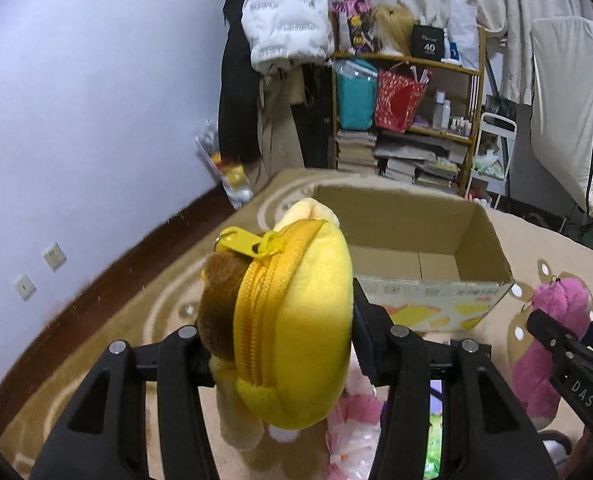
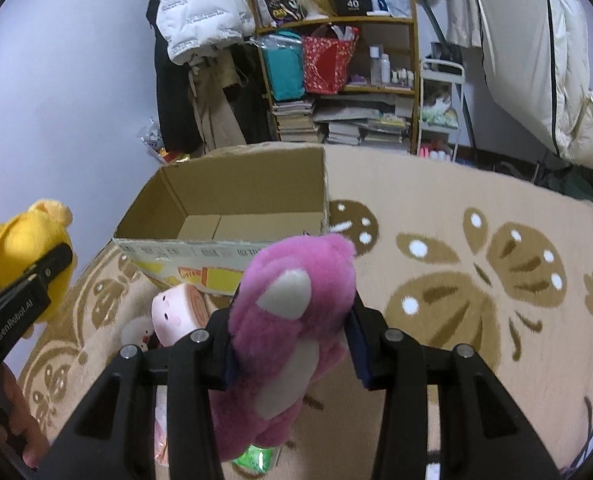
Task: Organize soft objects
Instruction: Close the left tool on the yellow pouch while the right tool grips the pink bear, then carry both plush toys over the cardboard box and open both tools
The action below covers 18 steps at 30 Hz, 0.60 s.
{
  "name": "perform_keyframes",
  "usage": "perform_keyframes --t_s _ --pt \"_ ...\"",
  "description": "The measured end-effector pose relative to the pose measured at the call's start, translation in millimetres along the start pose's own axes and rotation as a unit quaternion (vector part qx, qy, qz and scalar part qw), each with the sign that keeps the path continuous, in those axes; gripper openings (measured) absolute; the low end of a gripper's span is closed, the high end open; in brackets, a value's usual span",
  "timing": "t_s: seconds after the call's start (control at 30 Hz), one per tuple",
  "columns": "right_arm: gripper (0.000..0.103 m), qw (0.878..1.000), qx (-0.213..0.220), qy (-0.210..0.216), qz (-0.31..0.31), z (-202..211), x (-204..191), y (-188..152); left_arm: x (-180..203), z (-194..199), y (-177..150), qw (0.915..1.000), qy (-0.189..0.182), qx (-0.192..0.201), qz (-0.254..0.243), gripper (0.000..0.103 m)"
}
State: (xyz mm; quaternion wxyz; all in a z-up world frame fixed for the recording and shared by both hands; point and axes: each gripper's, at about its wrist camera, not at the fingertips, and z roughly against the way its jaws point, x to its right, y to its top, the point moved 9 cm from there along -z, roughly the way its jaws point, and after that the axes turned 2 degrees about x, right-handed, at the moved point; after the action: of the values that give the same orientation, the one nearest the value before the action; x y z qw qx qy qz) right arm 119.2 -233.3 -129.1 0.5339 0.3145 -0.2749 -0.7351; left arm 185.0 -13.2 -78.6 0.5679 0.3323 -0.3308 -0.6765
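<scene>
- Your left gripper (image 1: 280, 344) is clamped on a yellow plush pouch (image 1: 296, 320) with a yellow zipper running over its top; it fills the lower centre of the left wrist view.
- Your right gripper (image 2: 292, 344) is clamped on a pink plush bear (image 2: 292, 320), lower centre of the right wrist view.
- An open cardboard box (image 1: 484, 248) sits on the beige patterned rug (image 2: 456, 208), just beyond both toys, mid-frame in both views.
- A small pink-faced plush (image 2: 176, 312) lies on the rug near the box's front wall, at lower left of the right wrist view.
- A cluttered shelf (image 2: 376, 20) stands along the top of the frame.
</scene>
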Motion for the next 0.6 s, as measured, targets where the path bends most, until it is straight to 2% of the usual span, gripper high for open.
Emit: perform_keyframes --t_s 0.5,0.6 --pt "0.046 0.998 0.039 0.020 0.052 -11 -34 49 2 -11 51 0.9993 0.002 0.037 -0.008 0.049" --pt "0.046 0.996 0.046 0.032 0.064 -16 -40 62 0 -17 61 0.9992 -0.009 0.040 0.000 0.049"
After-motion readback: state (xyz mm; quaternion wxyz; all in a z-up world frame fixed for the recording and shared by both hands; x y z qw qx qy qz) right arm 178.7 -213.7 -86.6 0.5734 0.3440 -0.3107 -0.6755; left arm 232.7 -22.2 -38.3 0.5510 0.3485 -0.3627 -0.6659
